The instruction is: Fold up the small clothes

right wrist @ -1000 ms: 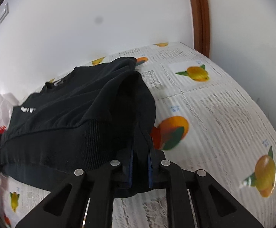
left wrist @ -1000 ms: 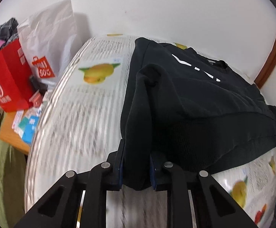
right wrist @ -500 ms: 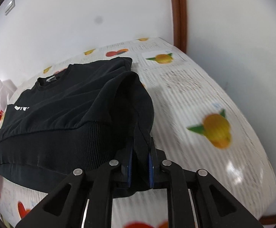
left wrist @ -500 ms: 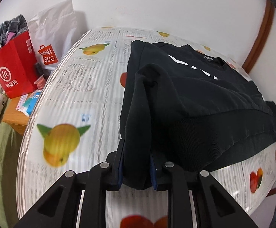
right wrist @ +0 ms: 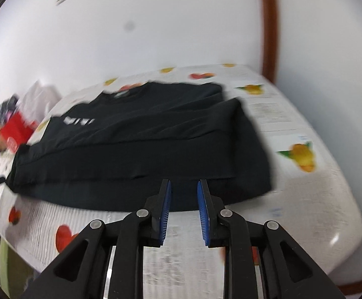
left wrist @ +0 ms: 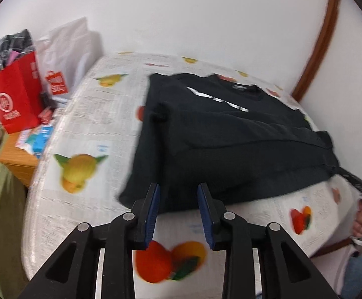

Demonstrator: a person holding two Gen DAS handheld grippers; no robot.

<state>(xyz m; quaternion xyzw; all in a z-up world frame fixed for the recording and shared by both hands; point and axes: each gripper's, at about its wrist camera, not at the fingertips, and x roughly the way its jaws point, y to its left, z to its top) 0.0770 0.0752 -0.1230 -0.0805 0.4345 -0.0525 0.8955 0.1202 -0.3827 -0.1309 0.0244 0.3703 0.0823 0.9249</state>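
The table [left wrist: 86, 129], covered in a fruit-printed cloth, fills both views. A black sweatshirt [left wrist: 230, 144] lies flat across it, folded, collar toward twelve o'clock and hem toward six, with white lettering on the chest. At nine o'clock of the table in the left wrist view stand a white shopping bag [left wrist: 66, 49] and a red paper bag [left wrist: 16, 99]. The left tool [left wrist: 178, 211] is released, jaws opening, nothing between the blue pads; the hem lies just beyond them. The right tool [right wrist: 183, 211] likewise hangs released, jaws opening, clear of the fabric.
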